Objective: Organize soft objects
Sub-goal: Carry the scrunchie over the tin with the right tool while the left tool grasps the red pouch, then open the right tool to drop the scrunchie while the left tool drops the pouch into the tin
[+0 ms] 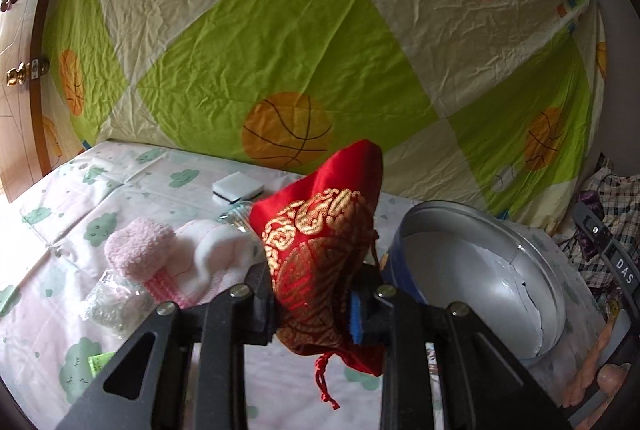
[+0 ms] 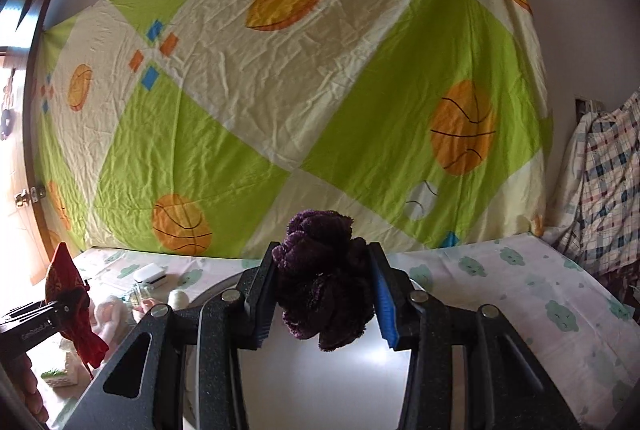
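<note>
My left gripper (image 1: 314,304) is shut on a red satin pouch (image 1: 320,250) with gold embroidery, held above the bed; its red drawstring dangles below. The same pouch (image 2: 68,306) shows at the far left of the right wrist view, in the left gripper (image 2: 68,304). My right gripper (image 2: 324,294) is shut on a dark purple fluffy cloth (image 2: 320,278), held over the round metal container (image 2: 224,290). That container (image 1: 532,250) lies to the right of the pouch, its white inside showing. Pink and white fluffy socks (image 1: 160,258) lie on the bed to the left.
A white block (image 1: 238,187) lies near the back of the bed, and a clear plastic packet (image 1: 112,304) sits by the socks. A patterned sheet (image 1: 320,49) hangs behind the bed. Checked fabric (image 2: 604,165) hangs at the right. A wooden door (image 1: 18,69) stands left.
</note>
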### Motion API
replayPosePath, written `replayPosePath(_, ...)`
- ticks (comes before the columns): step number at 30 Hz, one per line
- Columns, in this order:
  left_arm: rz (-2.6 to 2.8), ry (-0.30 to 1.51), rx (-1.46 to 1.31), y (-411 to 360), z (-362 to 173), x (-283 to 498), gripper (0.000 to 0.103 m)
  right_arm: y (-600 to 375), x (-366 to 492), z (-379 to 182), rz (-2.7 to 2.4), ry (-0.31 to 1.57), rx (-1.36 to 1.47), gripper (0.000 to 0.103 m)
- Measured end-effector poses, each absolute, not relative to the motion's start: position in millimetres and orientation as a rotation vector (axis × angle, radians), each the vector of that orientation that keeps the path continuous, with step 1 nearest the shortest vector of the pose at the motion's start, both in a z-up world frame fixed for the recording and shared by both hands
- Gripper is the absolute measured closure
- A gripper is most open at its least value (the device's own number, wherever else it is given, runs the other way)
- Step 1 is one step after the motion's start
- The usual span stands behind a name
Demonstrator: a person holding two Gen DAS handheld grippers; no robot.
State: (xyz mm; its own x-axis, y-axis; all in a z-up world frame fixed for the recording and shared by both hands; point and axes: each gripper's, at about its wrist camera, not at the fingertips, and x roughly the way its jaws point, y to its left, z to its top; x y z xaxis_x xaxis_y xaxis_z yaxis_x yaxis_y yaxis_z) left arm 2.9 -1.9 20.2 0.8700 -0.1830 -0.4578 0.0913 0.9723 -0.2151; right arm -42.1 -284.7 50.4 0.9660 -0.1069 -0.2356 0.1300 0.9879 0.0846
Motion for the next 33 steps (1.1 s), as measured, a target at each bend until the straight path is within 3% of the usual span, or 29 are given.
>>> replayPosePath(14,-0.320,0.556,-0.059,-145.6,12.7,43.6,0.078,-333.2,-8.8,16.8,-0.143,0.414,0.096,0.059)
replayPosePath(33,-0.306,0.546,0.039,-167.0,-7.1,50.2,0.078,-313.0,10.0,-8.1,-0.195,0.511,-0.003,0.057)
